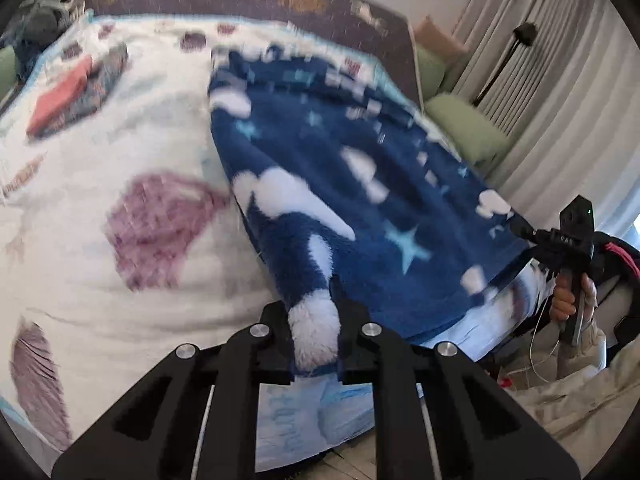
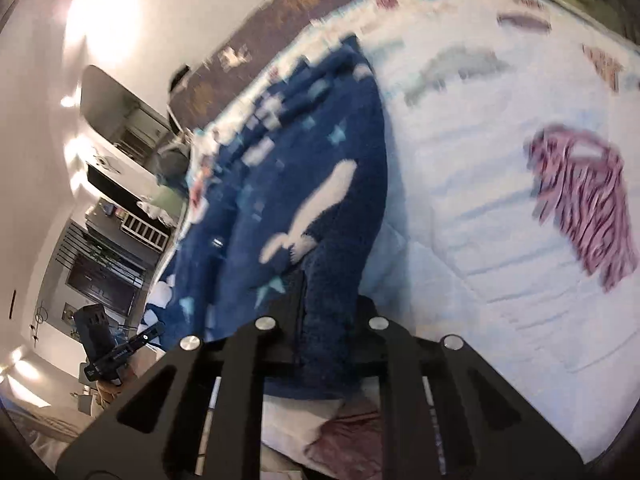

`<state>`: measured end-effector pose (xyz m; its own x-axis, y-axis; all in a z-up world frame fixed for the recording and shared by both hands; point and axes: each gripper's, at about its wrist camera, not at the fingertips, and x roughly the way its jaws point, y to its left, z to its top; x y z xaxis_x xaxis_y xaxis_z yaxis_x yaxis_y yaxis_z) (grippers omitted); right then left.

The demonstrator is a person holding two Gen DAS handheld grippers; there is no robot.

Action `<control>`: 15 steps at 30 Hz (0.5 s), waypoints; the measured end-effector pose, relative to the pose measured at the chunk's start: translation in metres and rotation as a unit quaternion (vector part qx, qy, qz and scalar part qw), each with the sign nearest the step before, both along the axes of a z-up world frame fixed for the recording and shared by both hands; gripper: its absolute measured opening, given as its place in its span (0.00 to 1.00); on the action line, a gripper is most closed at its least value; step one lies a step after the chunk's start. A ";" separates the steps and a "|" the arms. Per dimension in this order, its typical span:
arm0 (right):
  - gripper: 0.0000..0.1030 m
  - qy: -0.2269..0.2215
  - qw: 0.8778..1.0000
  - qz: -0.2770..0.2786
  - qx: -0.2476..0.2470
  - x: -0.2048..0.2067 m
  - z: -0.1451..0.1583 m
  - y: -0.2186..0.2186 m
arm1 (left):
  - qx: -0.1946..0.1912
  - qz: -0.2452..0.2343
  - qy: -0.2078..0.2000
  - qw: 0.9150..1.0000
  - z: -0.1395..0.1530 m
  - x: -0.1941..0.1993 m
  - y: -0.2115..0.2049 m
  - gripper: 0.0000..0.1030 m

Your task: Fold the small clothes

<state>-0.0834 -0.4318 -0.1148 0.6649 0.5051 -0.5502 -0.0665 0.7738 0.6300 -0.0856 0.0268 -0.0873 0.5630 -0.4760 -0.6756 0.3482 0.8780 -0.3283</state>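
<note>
Item: blue fleece (image 1: pixel 360 184), spread on the quilt (image 1: pixel 120 208), its near edge pinched by your left gripper (image 1: pixel 314 344) and right gripper (image 2: pixel 324 344), both clamped on it.

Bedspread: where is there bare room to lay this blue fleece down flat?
The widest free patch of bedspread lies between the blue fleece and the folded red and dark clothes near the far corner. The striped pink garment takes the other side. The near edge is crowded by both grippers.
</note>
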 end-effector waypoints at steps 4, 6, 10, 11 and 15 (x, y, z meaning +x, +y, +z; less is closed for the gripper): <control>0.12 -0.034 0.999 0.003 0.000 -0.008 0.024 0.000 | 0.005 0.002 -0.034 0.999 0.025 -0.005 0.002 0.12; 0.12 -0.040 0.999 0.007 0.009 -0.007 0.031 0.000 | 0.003 0.001 -0.041 0.999 0.031 -0.005 -0.001 0.12; 0.12 -0.048 0.998 0.019 0.023 0.000 0.042 0.002 | 0.004 -0.004 -0.049 0.999 0.041 -0.004 -0.009 0.12; 0.12 -0.050 0.998 0.021 0.024 0.000 0.044 0.003 | 0.005 -0.004 -0.052 0.999 0.043 -0.004 -0.009 0.12; 0.12 -0.065 0.997 0.032 0.031 0.003 0.059 0.007 | 0.001 -0.008 -0.081 0.997 0.068 -0.001 -0.013 0.12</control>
